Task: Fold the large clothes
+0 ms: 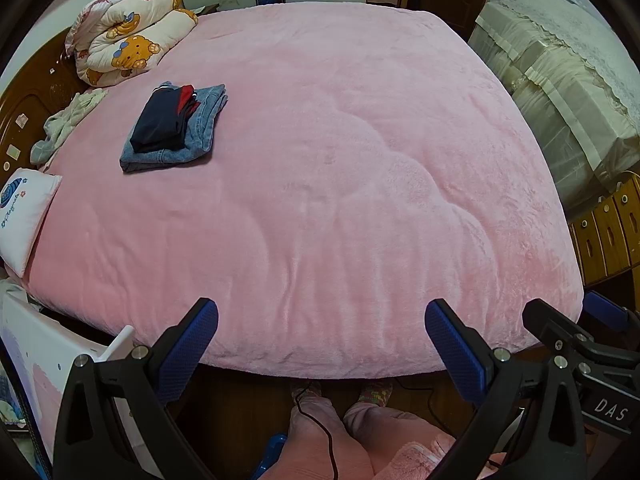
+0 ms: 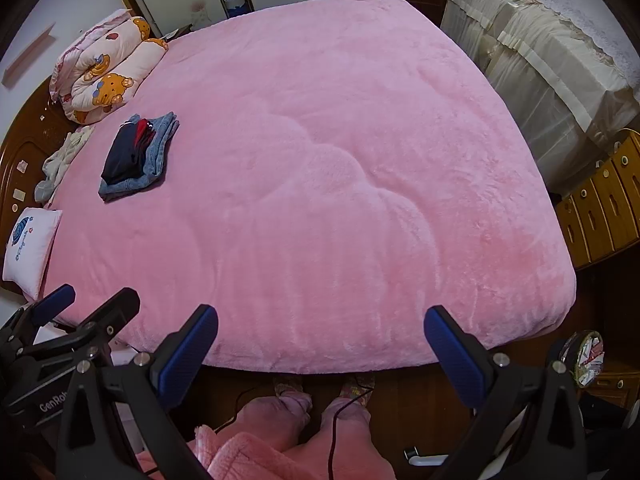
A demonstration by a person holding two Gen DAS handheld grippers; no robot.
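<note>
A stack of folded clothes lies on the far left of the pink bed [image 1: 340, 200]: a dark navy and red garment [image 1: 164, 120] on top of folded blue jeans [image 1: 192, 140]. The stack also shows in the right wrist view [image 2: 132, 156]. A crumpled pale garment [image 1: 66, 124] lies by the headboard, also in the right wrist view [image 2: 60, 164]. My left gripper [image 1: 320, 344] is open and empty over the near bed edge. My right gripper [image 2: 320, 348] is open and empty beside it, and shows at the right of the left wrist view [image 1: 576, 320].
A rolled bear-print quilt [image 1: 128, 36] lies at the far left corner. A white pillow [image 1: 24, 216] sits at the left edge. Covered furniture [image 1: 560, 80] and wooden drawers [image 2: 600, 208] stand right of the bed. The person's pink-clad legs [image 2: 304, 420] stand at the foot.
</note>
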